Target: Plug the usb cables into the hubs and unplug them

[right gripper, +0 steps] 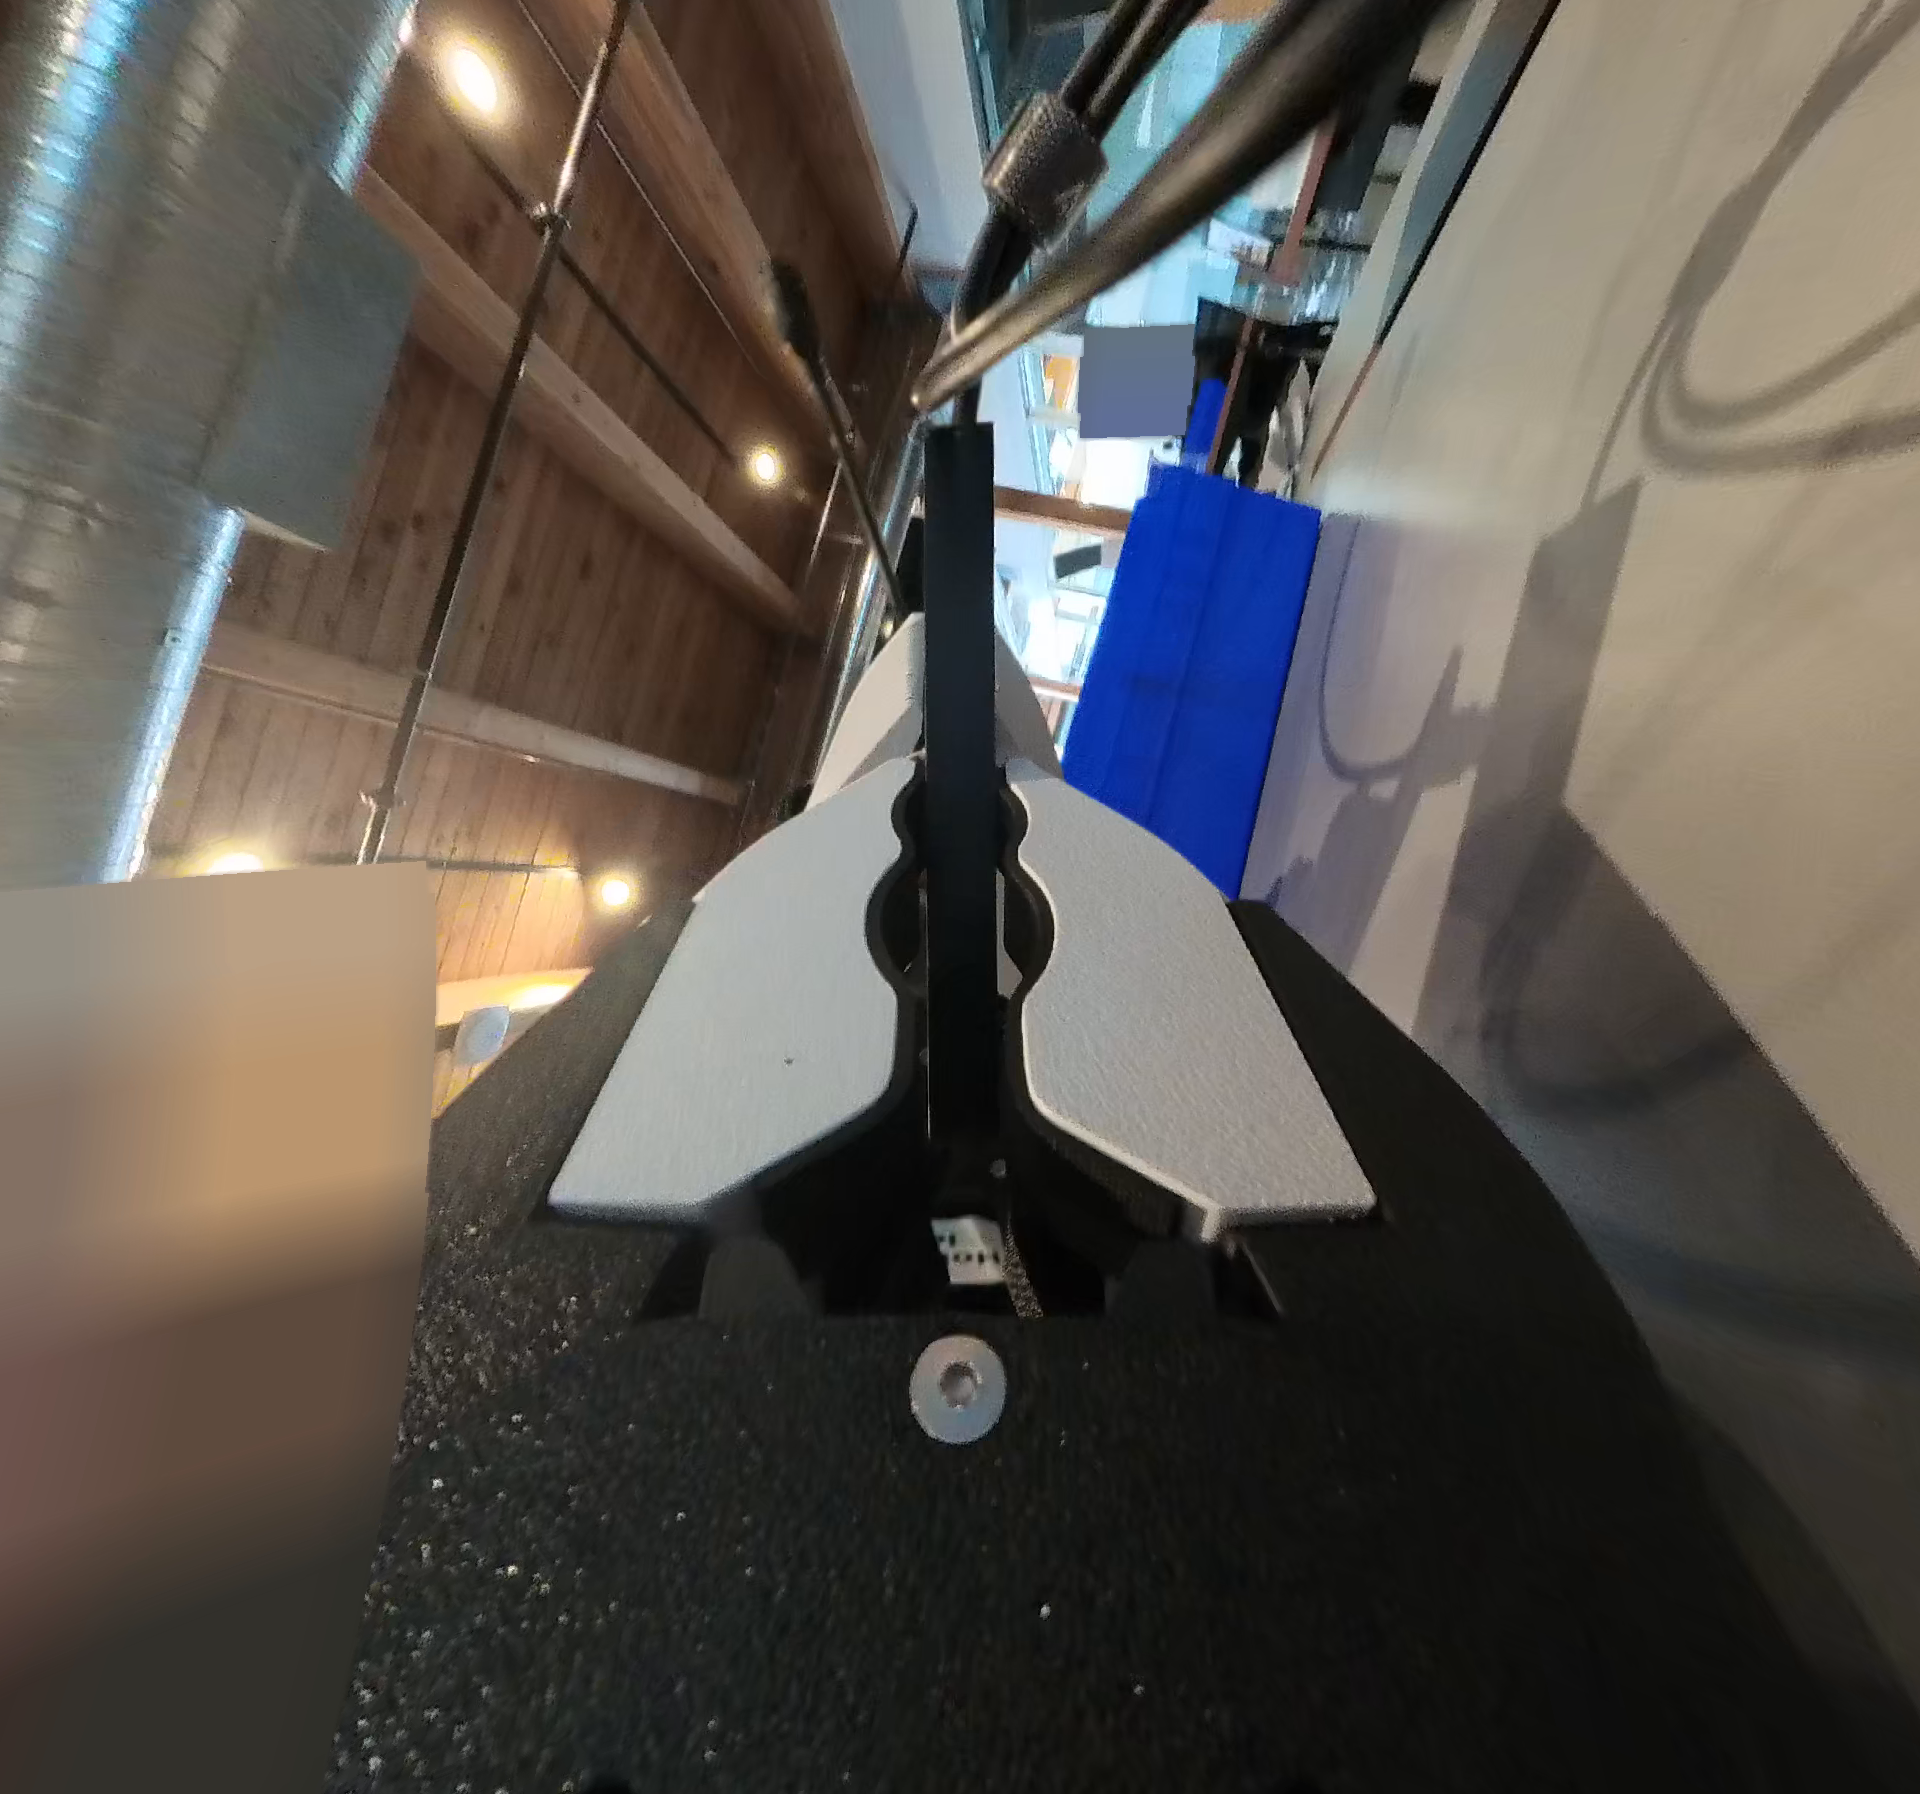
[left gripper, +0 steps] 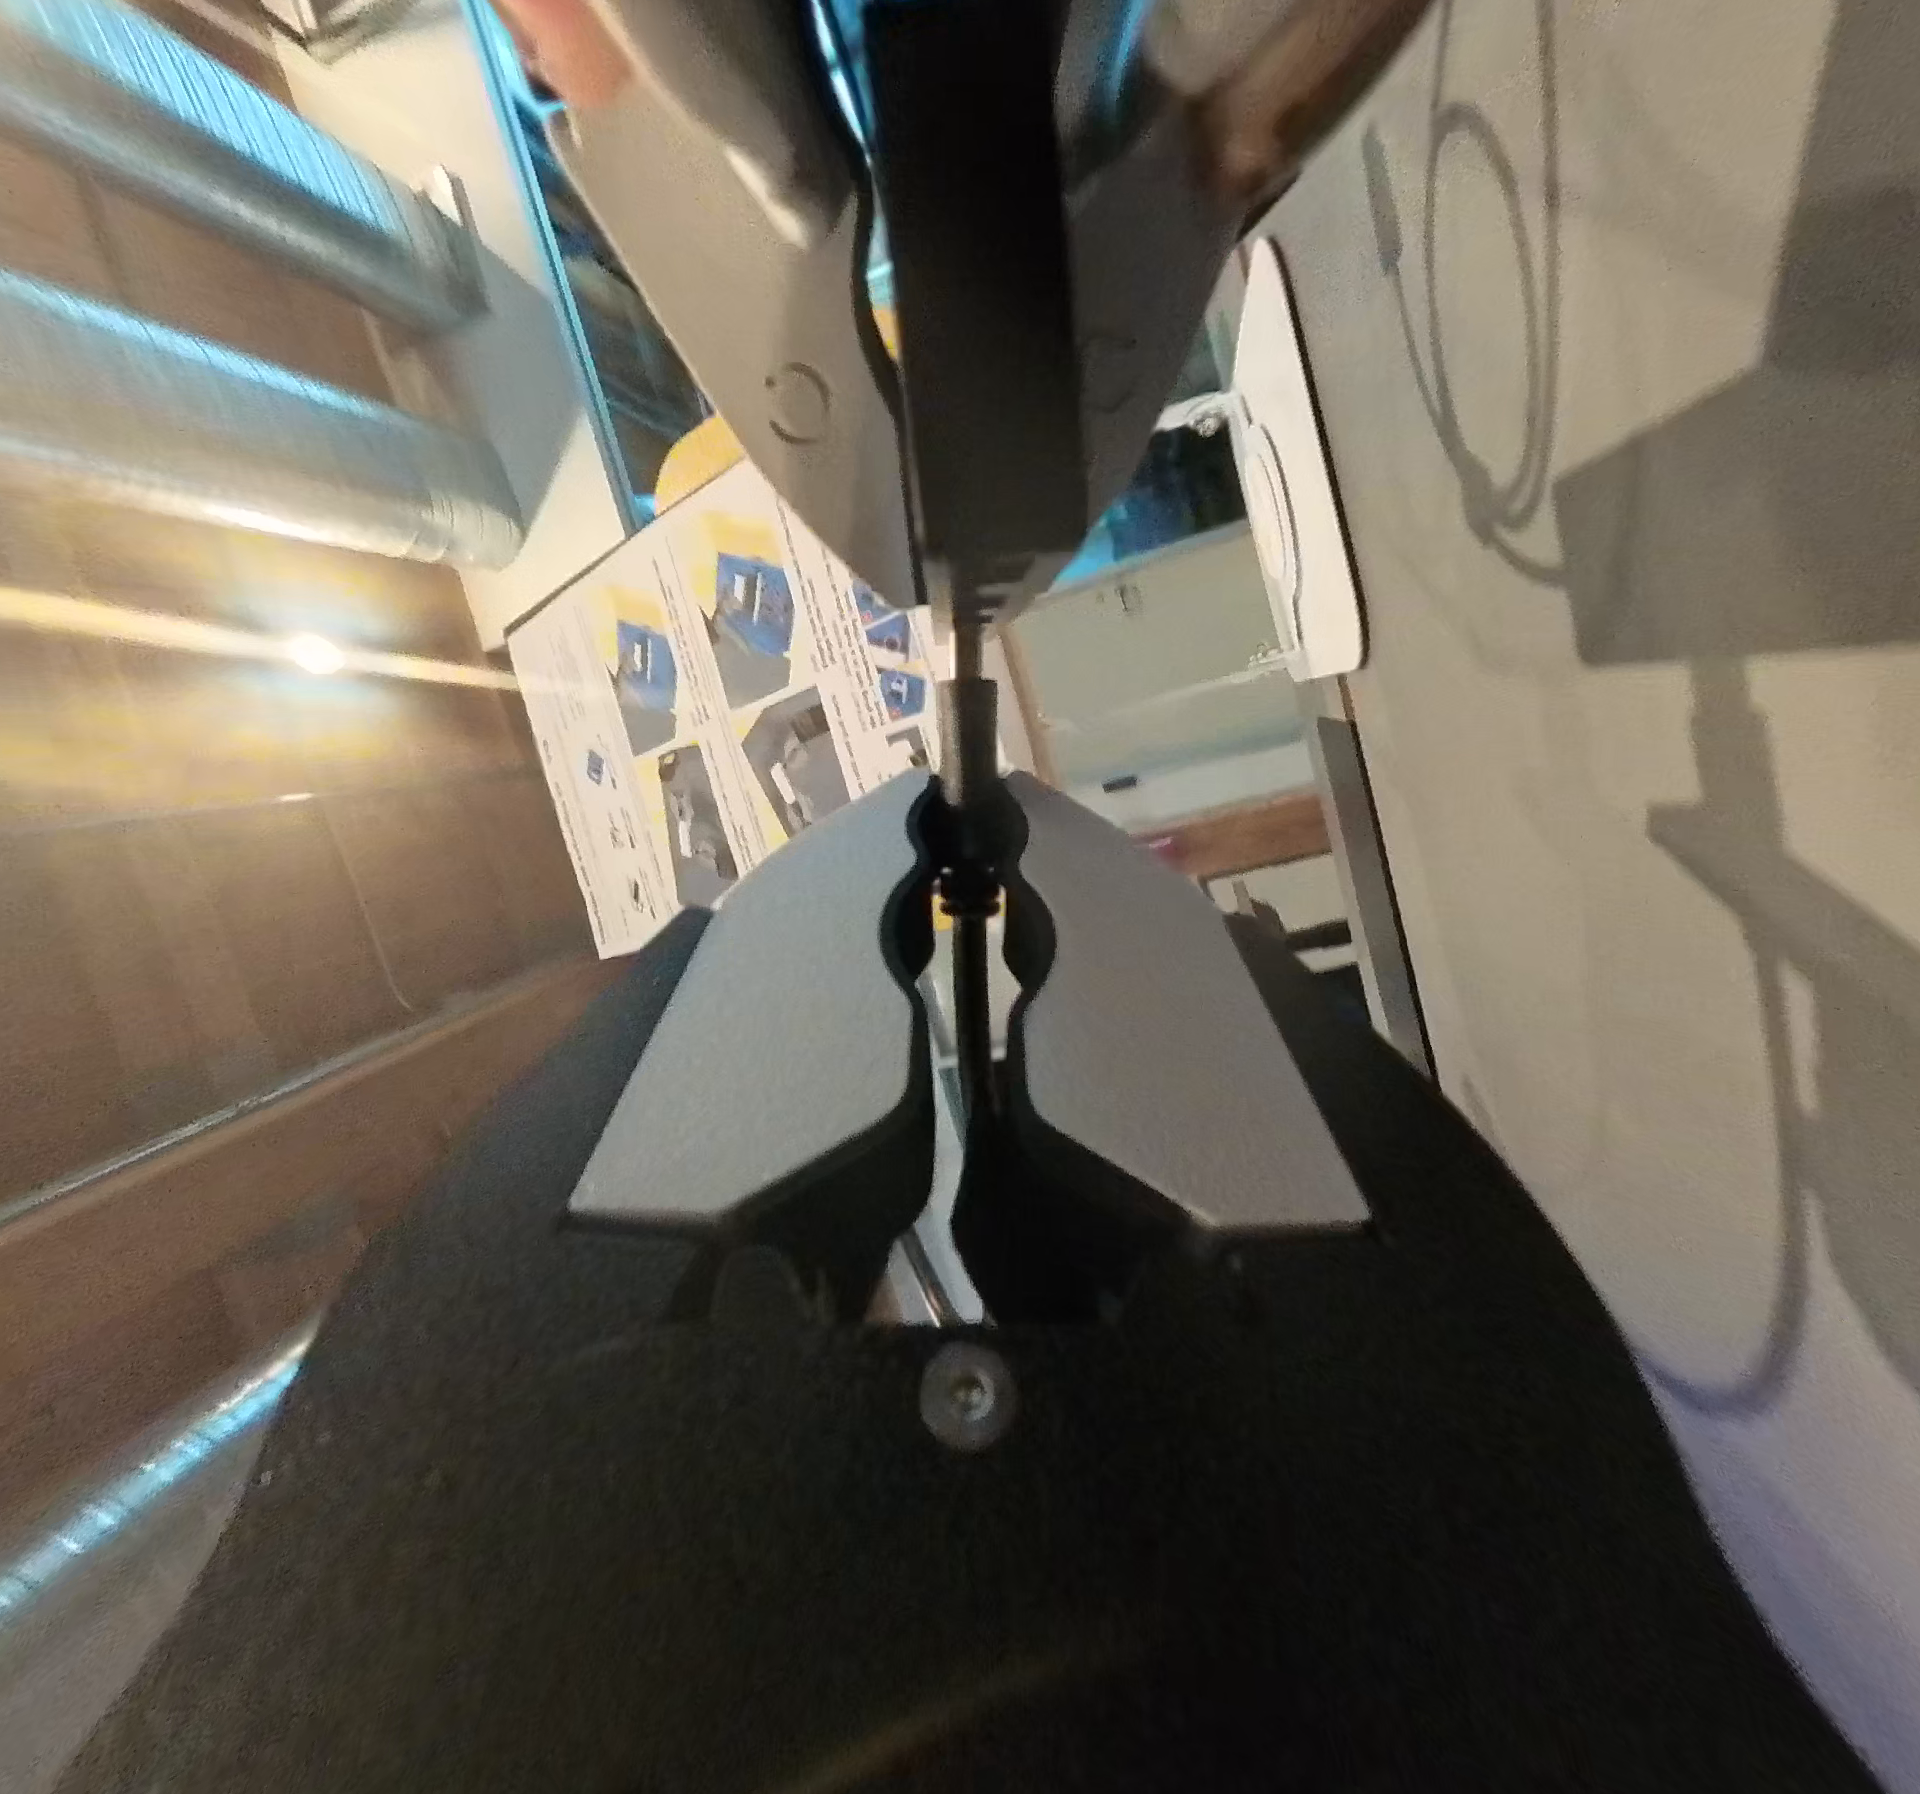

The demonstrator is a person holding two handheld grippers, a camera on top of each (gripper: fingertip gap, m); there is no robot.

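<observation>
Well above the tabletop (left gripper: 1662,809), which runs as a pale grey slab down the right edge of both wrist views, I have the two pieces up in the air and facing each other. My left gripper (left gripper: 968,897) is clamped on the thin black usb cable (left gripper: 968,736) just behind its plug, and the plug's metal tip sits at, or just inside, the end port of the black hub (left gripper: 982,290); I cannot tell how deep it is seated. My right gripper (right gripper: 961,913) is closed on that same hub (right gripper: 958,664), seen edge-on as a narrow black bar standing out past the fingertips, with its own lead (right gripper: 971,290) trailing away above it. I judge the main risk to be misalignment: nothing rests on the table, so any twist of either wrist would lever the plug sideways in the port and could bend it or jam it. The left grip is on cable, not on the stiff plug body, so a push could buckle the cable instead of driving the plug in. The hub is pinched across its thin side, so it may pivot or slip between the right fingers under force. The frames are blurred, and the trailing lead could tug the hub off line.
</observation>
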